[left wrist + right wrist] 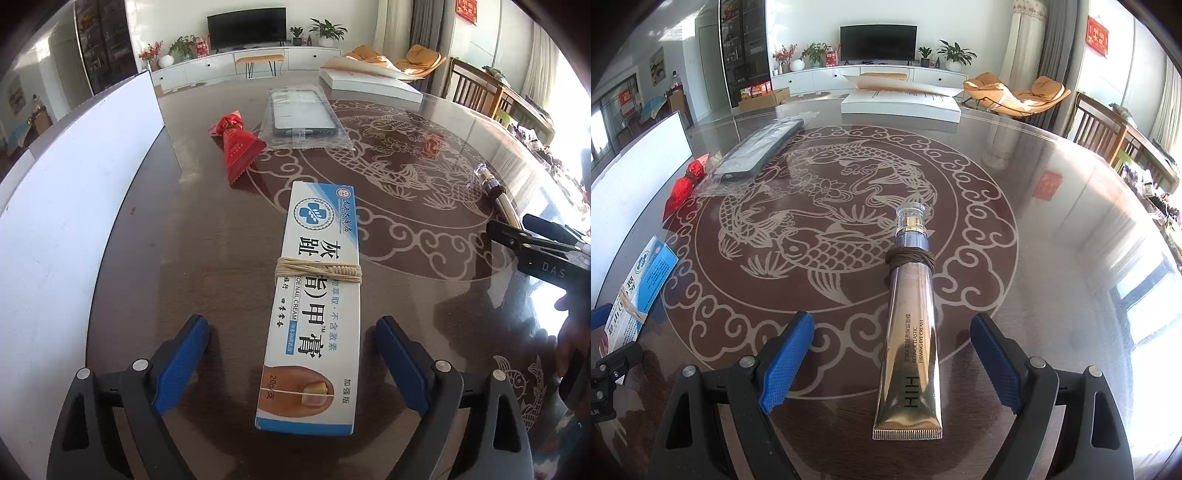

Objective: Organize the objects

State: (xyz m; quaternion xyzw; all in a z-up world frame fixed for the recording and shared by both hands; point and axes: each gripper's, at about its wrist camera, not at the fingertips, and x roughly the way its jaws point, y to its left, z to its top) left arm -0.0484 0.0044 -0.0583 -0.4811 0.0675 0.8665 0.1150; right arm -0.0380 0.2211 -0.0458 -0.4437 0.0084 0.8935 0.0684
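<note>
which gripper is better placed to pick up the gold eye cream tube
Right. The gold eye cream tube lies between the open right gripper. The left gripper straddles the white-and-blue nail cream box.

Bright daylight enters from the right of both frames, washing out the windows there. Glare streaks the glossy table. Fisheye bending and dark vignetting mark the corners.
</note>
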